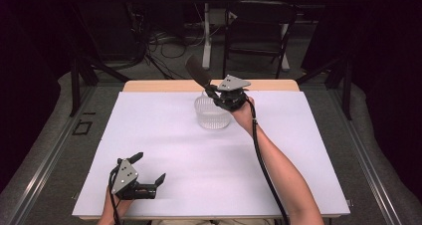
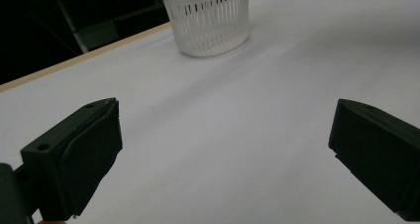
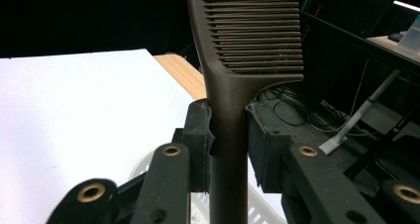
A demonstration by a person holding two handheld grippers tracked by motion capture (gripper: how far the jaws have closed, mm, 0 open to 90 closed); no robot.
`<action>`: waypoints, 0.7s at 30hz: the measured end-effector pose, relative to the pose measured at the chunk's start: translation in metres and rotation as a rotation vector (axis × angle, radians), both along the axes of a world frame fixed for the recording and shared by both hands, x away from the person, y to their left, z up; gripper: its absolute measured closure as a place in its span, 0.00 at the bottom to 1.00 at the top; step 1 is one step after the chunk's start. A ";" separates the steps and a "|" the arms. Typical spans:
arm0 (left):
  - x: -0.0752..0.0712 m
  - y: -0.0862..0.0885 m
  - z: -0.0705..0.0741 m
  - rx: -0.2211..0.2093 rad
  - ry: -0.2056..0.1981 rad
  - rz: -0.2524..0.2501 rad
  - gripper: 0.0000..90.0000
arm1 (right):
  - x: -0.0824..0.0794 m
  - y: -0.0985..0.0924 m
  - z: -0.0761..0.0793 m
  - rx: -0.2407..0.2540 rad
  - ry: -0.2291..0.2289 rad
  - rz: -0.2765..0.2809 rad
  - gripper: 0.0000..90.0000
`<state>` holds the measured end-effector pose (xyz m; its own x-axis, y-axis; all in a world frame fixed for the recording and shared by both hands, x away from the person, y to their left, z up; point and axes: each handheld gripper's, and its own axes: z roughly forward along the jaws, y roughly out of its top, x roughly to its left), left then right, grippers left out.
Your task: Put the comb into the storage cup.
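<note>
Pinching the comb (image 3: 233, 85) by its handle, the right gripper (image 1: 219, 93) holds it upper centre of the high view, right above the white basket (image 1: 212, 114), teeth end up and tilted left. Comb's prob. light, stiff plastic, smooth handle, so could swivel in the pads; grip low on the handle, not the teeth. Left gripper (image 1: 149, 169), lower left, is spread w/ nothing in it.
</note>
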<state>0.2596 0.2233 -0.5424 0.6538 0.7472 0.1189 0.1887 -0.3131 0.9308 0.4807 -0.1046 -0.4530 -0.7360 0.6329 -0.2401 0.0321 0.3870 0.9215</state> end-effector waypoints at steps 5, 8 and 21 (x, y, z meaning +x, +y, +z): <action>0.000 0.001 0.000 -0.002 0.001 0.005 0.00 | 0.002 0.003 -0.004 -0.015 0.003 0.004 0.80; 0.001 0.002 0.000 -0.002 0.004 0.006 0.00 | 0.004 0.006 -0.008 -0.022 0.011 0.007 0.80; 0.001 0.002 0.000 -0.003 0.002 0.005 0.00 | 0.005 0.007 -0.013 -0.056 0.044 0.013 0.80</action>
<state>0.2603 0.2255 -0.5425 0.6501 0.7510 0.1155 0.1923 -0.3097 0.9312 0.4855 -0.0974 -0.4665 -0.7546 0.6098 -0.2423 0.0664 0.4383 0.8964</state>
